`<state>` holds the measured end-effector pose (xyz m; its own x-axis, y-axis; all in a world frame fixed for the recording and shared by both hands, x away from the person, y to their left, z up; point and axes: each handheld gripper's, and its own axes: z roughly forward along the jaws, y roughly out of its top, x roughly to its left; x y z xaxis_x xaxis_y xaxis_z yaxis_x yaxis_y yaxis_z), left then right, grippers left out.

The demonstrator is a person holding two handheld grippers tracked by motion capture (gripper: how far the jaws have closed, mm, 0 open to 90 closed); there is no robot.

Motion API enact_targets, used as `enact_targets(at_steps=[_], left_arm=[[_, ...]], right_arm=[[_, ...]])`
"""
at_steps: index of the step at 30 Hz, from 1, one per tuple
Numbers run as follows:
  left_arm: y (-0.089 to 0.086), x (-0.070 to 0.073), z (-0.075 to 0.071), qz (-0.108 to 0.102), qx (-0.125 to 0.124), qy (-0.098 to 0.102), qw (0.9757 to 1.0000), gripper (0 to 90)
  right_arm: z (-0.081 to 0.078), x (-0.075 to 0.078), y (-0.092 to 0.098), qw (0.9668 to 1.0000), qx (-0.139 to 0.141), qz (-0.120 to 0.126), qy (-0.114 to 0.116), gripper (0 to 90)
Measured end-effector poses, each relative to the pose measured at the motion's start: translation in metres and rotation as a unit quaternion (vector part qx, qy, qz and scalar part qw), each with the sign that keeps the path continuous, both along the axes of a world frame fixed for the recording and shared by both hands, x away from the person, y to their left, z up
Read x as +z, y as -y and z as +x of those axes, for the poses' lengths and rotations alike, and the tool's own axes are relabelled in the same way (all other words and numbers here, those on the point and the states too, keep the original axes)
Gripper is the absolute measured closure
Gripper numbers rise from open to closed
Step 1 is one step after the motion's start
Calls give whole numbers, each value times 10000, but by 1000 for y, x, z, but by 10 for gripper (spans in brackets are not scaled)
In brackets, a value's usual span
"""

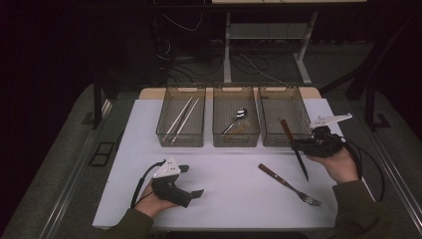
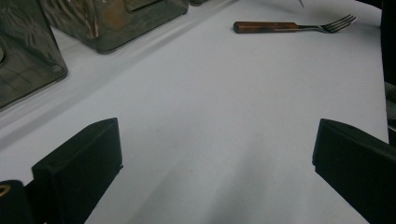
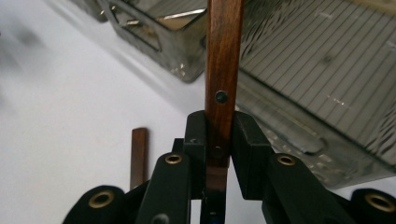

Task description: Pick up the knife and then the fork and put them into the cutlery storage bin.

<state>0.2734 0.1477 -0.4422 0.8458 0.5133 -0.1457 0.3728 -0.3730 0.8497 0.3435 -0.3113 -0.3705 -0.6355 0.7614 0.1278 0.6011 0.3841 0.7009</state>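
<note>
My right gripper (image 1: pixel 294 145) is shut on a knife (image 1: pixel 300 163) with a brown wooden handle, held above the white mat just in front of the right bin (image 1: pixel 275 140). The handle points up toward that bin and the dark blade hangs down toward the person. In the right gripper view the pads press on both sides of the knife handle (image 3: pixel 223 60), with my right gripper (image 3: pixel 219 135) closed around it. My left gripper (image 1: pixel 191 180) rests at the mat's front left, open and empty, its jaws wide apart over bare mat in the left gripper view (image 2: pixel 215 158).
A fork (image 1: pixel 288 184) with a wooden handle lies on the mat right of centre, also visible as the fork (image 2: pixel 289 26). Three clear bins stand at the back: the left bin (image 1: pixel 180 137) holds chopsticks (image 1: pixel 183 115), the middle bin (image 1: pixel 236 139) a spoon (image 1: pixel 236 118).
</note>
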Motion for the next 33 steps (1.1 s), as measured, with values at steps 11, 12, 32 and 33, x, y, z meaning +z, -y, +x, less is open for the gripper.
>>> enact_targets(at_steps=[11, 12, 32, 33], left_arm=[[-1, -1, 1, 60, 18, 10, 10000, 0], [-1, -1, 1, 84, 11, 34, 10000, 0], [1, -4, 3, 211, -95, 44, 9997, 0], [1, -4, 3, 232, -117, 63, 9996, 0]], right_arm=[[9, 23, 10, 9987, -204, 247, 407, 773], [10, 26, 11, 9984, -231, 269, 441, 772], [74, 82, 13, 9923, -804, 40, 944, 772], [78, 83, 13, 9920, -825, 14, 955, 773]])
